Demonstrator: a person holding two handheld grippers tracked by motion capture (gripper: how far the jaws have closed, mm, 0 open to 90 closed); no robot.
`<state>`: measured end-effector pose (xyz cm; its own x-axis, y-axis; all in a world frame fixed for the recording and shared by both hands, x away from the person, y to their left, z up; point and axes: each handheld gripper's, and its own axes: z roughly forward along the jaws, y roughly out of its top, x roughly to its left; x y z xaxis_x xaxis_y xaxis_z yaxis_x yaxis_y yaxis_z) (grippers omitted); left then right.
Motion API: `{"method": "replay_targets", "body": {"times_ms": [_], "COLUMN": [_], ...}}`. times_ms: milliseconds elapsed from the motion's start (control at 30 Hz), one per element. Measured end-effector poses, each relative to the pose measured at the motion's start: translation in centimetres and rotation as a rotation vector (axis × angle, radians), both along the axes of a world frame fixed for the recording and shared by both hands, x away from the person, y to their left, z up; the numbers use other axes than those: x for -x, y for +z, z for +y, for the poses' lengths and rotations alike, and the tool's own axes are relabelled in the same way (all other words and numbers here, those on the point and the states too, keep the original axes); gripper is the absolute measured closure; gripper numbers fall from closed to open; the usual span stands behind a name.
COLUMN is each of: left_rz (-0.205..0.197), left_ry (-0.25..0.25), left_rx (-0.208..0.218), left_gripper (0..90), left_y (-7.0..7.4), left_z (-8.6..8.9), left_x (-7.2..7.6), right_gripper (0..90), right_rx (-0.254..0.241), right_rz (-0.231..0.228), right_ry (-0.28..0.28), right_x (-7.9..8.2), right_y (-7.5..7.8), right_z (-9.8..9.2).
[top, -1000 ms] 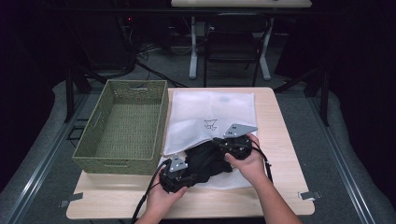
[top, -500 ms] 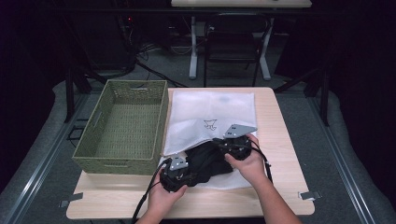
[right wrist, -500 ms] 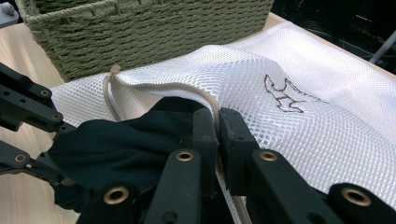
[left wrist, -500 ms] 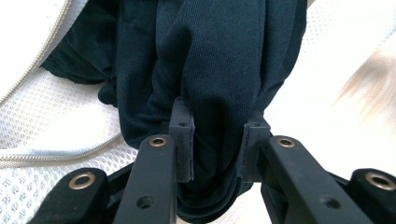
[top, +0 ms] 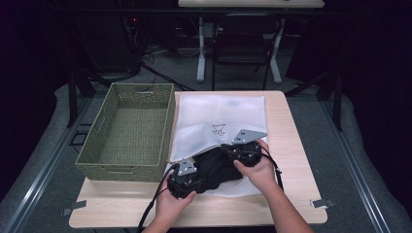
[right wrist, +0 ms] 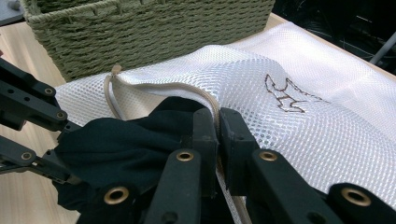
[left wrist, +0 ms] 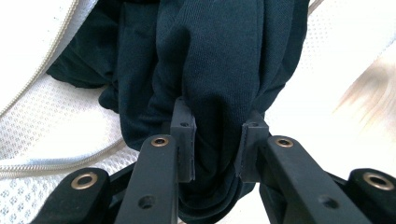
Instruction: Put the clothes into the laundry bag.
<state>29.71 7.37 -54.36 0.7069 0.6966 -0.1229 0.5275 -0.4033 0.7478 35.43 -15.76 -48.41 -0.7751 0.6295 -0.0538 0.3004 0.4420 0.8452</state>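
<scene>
- The garment (left wrist: 224,60) is showing a plain, very dark navy.
- The mesh bag (right wrist: 299,135) is showing white netting, a beige zip edge and a brown outline drawing.
- The basket (top: 127,131) is showing woven olive green.
- The desk (top: 291,126) is showing pale wood grain.

A light wooden table (top: 286,131) carries a green woven basket (top: 128,131) at its left side and, just beside it, a white mesh bag (top: 218,114) lying flat

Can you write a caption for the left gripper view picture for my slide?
Left gripper pinching a bunched dark navy cloth garment lying on a white mesh zip-up laundry bag.
</scene>
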Motion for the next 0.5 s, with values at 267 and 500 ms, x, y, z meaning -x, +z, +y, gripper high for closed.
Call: {"method": "replay_targets", "body": {"times_ms": [267, 500], "left_rz": [-0.001, 0.005], "left_ry": [0.008, 0.026], "left_rx": [-0.010, -0.004], "left_gripper": [73.9, 74.2], "left_y": [0.4, 0.6], "left_z": [-0.3, -0.7], "left_x": [-0.5, -1.1], "right_gripper": [85.7, 85.7], "right_rx": [0.000, 0.000], "right_rz": [-0.001, -0.001], "right_ry": [0.003, 0.006], "right_x": [0.0, 0.1], "right_y": [0.0, 0.0], "right_z": [0.1, 0.1]}}
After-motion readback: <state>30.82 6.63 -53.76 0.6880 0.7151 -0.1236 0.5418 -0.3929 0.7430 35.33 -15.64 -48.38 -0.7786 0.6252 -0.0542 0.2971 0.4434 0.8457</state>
